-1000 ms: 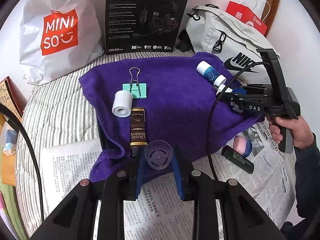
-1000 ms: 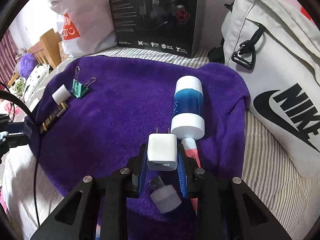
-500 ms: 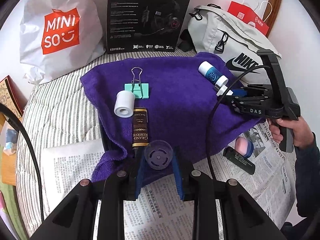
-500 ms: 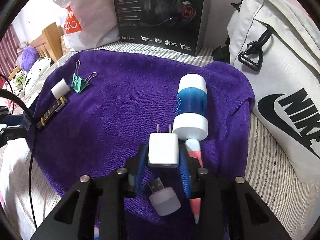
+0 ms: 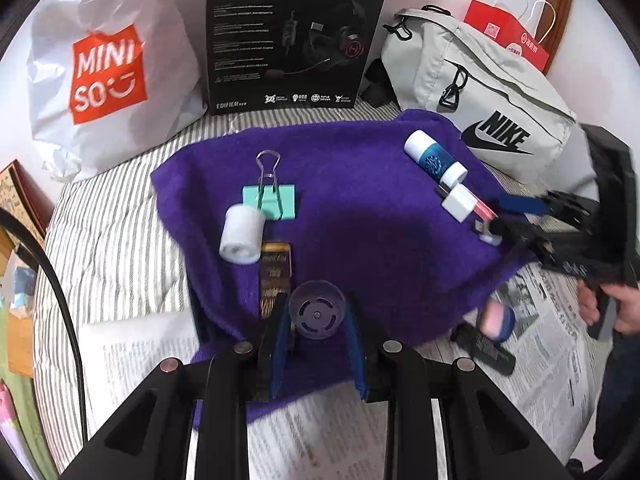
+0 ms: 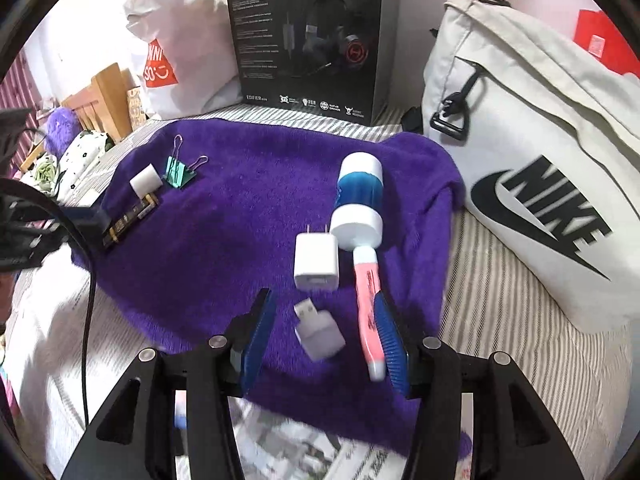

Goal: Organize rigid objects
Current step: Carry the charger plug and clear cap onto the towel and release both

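We note the right tool (image 6: pixel 326 334) spread, its jaws just having opened; the white cube wall charger (image 6: pixel 316 258) lies free on the fuzzy purple towel (image 6: pixel 240 240) at 12 o'clock of it, nothing pinched. The small white USB adapter (image 6: pixel 320 334) sits between the jaws, and the pink highlighter pen (image 6: pixel 368 292) touches the right pad; risk, in our judgement: a careless pull-back drags either one off the towel edge. The left tool (image 5: pixel 316 344) pinches a translucent purple round cap (image 5: pixel 317 311); a thin grip, so it may slip. Containers: white plastic shopping bag (image 5: pixel 108 80) at 10 o'clock and grey fabric sling bag (image 5: pixel 472 96) at 2 o'clock; contents not visible.
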Action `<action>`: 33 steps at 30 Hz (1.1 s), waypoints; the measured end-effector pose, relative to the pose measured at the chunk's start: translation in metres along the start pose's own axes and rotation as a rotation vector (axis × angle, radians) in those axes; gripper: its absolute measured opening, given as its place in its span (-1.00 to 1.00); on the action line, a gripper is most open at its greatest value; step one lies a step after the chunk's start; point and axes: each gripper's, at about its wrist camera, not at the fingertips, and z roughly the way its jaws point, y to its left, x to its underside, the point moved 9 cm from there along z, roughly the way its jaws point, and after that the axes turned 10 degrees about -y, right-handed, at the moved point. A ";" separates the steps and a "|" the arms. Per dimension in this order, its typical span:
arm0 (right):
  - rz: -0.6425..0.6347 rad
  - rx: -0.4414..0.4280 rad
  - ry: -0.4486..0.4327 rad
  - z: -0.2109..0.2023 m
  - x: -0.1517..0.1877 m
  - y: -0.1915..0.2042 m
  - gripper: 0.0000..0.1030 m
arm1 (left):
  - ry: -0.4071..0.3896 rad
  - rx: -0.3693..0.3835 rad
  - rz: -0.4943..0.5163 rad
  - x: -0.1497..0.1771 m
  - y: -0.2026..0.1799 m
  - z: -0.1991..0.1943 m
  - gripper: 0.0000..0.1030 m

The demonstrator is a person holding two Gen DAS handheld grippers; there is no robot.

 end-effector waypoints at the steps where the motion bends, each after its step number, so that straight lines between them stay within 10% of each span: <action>1: -0.002 0.004 -0.003 -0.003 0.002 0.000 -0.01 | 0.001 -0.005 0.006 -0.002 0.000 0.004 -0.50; 24: 0.057 -0.033 -0.045 -0.042 0.021 0.005 0.06 | 0.041 -0.074 0.082 -0.028 0.002 0.078 -0.50; 33: 0.076 -0.031 -0.037 -0.054 0.034 0.007 0.06 | 0.057 -0.090 0.095 -0.020 0.003 0.070 -0.16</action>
